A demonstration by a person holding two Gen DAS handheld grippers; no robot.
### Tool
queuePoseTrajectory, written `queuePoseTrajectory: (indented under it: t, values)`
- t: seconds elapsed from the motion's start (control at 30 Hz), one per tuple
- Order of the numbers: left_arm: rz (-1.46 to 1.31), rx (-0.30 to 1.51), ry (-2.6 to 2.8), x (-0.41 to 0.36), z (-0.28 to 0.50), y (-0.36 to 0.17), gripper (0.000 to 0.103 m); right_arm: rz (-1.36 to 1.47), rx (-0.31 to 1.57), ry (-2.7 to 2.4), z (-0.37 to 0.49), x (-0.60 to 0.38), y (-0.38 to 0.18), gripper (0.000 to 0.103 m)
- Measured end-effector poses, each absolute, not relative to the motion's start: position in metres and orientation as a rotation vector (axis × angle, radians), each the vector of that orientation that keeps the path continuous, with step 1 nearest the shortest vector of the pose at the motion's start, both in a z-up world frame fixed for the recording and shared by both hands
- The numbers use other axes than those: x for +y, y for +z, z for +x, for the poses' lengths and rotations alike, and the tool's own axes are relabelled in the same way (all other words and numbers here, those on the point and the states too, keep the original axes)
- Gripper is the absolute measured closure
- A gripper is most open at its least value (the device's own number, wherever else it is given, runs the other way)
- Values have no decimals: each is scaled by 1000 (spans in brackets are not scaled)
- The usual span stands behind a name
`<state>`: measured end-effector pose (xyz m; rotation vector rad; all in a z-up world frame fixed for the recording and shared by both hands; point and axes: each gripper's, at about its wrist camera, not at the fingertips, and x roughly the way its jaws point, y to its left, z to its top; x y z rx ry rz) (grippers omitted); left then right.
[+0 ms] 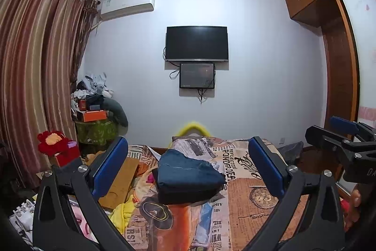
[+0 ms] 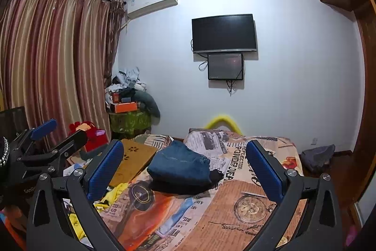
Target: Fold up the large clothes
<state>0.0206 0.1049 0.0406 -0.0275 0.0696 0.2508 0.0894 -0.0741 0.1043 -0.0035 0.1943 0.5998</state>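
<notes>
The fingers of both the left gripper (image 1: 188,171) and the right gripper (image 2: 185,173) stand spread wide, gripping nothing, raised above the bed (image 1: 249,182). Folded blue jeans (image 1: 188,171) lie mid-bed atop a dark garment (image 1: 185,197), mostly hidden beneath, perhaps trousers. Yellow cloth (image 2: 112,192) is partly cut off behind the fingers (image 2: 103,171).

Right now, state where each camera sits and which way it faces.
Left wrist: on the left gripper, facing across the bed to the TV; the right gripper shows at its right edge.
Right wrist: on the right gripper, same heading; the left gripper shows at its left.
Shared: the folded jeans, TV, curtains.
</notes>
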Motion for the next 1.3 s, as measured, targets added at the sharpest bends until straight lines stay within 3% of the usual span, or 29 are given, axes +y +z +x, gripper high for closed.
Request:
queuePoseTrajectory:
  t: [1.3]
  values:
    - [-49,117,208,103,30,32,0,0,226,596,92,-79,104,0]
